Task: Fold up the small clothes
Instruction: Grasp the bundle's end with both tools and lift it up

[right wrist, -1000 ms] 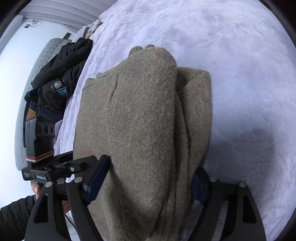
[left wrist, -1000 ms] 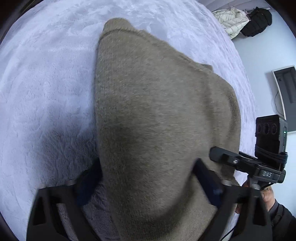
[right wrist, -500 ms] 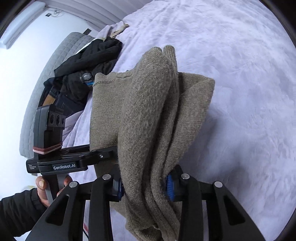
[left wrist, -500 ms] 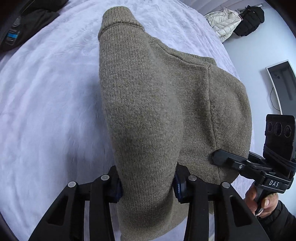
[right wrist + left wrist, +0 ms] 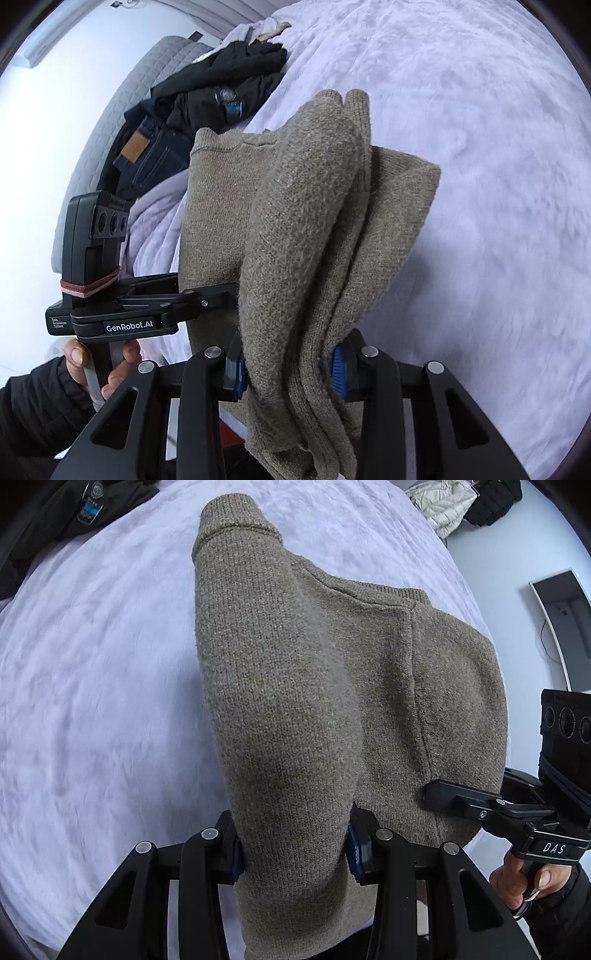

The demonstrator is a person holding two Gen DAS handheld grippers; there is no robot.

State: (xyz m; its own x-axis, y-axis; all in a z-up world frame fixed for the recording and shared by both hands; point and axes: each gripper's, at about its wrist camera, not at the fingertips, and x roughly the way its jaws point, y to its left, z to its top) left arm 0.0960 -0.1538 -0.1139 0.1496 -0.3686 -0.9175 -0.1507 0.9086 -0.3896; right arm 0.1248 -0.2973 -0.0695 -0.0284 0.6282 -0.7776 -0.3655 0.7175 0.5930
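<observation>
Pinching the sweater's [image 5: 295, 709] near edge, left gripper [image 5: 293, 843] and right gripper [image 5: 288, 365] are carrying it; keeping both level is preventing skew.

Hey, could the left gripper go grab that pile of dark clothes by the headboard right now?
Probably not: the left gripper is shut on the sweater, as is the right gripper, so it would have to let go first.

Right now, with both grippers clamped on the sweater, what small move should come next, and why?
Probably carry the near edge forward over the far part. The left gripper and right gripper each pinch thick bunched sweater, lifted off the blanket, sleeves already folded in.
</observation>
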